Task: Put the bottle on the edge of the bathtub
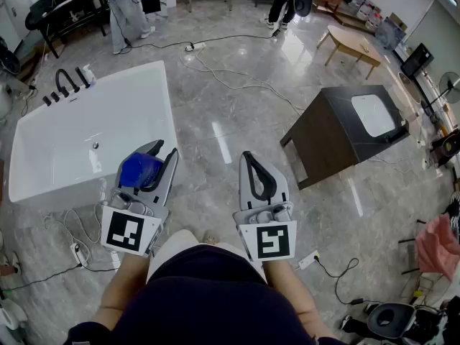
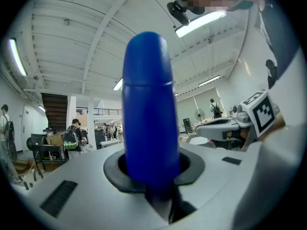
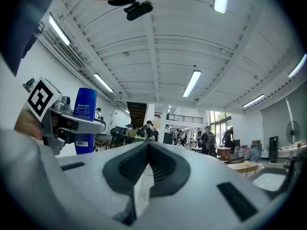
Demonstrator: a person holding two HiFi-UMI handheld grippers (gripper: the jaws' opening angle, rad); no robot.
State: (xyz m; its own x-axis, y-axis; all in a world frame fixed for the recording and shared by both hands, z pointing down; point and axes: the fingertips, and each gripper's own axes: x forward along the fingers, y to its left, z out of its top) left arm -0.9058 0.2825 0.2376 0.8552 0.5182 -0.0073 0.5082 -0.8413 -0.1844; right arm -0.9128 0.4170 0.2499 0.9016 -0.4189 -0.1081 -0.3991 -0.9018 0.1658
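— Bottle (image 1: 141, 169) first: where is it?

— In my left claw (image 1: 162, 149). The jaws are narrowed onto the blue bottle and the pads press on its sides. It stands upright between them, as the right gripper view also shows.

— Is it on the bathtub (image 1: 43, 146) yet?

— No. I hold it off the tub. From the head view it shows against the white tub's near right corner, close to the rim. I cannot tell whether it hangs over the rim or over the grey floor (image 1: 223, 113) beside it.

— And your other claw?

— My right claw (image 1: 248, 157) holds nothing. Its jaws are drawn together until the tips meet, and it hangs over the floor, beside the left one.

— Anything else around?

— A black faucet (image 1: 68, 83) sits at the tub's far left end. A dark cabinet (image 1: 327, 139) with a white basin in its top stands well apart, on my right.
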